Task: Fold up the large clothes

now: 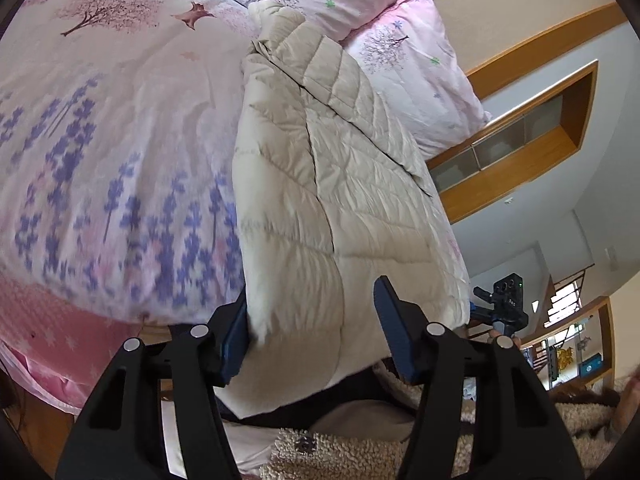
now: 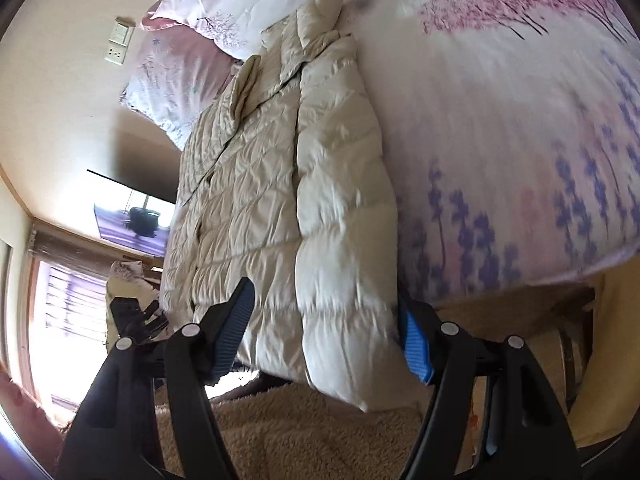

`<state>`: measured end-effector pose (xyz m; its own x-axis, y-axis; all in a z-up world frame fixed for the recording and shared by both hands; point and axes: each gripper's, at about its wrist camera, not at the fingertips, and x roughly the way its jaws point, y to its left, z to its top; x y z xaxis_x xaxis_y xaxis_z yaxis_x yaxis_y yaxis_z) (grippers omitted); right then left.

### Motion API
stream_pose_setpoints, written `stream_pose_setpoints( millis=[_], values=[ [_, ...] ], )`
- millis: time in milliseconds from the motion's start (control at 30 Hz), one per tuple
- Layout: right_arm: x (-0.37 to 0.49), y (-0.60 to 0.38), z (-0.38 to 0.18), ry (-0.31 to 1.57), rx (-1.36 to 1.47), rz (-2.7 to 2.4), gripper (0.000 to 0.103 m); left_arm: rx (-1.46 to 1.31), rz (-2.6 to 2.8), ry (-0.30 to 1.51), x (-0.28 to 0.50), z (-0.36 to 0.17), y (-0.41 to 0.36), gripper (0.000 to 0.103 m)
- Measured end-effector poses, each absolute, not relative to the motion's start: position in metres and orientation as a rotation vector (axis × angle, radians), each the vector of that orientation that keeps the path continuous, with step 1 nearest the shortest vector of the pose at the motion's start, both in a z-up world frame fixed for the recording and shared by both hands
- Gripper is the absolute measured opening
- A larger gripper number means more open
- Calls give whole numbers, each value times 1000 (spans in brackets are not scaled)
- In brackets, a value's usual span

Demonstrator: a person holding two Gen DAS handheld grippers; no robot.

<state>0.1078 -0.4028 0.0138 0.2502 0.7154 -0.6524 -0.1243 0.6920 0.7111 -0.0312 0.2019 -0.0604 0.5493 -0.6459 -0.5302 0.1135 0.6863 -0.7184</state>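
A cream quilted puffer jacket lies lengthwise on a floral bed cover, its hem hanging over the bed's near edge. It also shows in the right wrist view, with one side folded over the body. My left gripper is open, its blue pads on either side of the hem's left corner. My right gripper is open, its pads on either side of the folded hem part. The right gripper's body shows beyond the jacket in the left wrist view.
Pink floral pillows lie at the head of the bed, also in the right wrist view. A wooden wall shelf is on the right. A bright window and a wall-mounted screen are on the left. A fuzzy beige garment is below the grippers.
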Motion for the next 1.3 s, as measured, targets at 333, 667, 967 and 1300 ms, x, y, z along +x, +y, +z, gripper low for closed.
stream_pose_setpoints(
  millis=[333, 667, 967, 1300],
  values=[
    [98, -394, -6, 1259, 603, 648, 68, -692, -482, 948, -39, -82, 200, 59],
    [88, -380, 12, 1210, 541, 720, 20, -703, -524, 920, -51, -83, 201, 13],
    [88, -372, 76, 921, 466, 689, 14, -640, -468, 752, -46, -31, 211, 7],
    [109, -344, 136, 600, 307, 516, 14, -560, -341, 631, 8, 24, 213, 6]
  ],
)
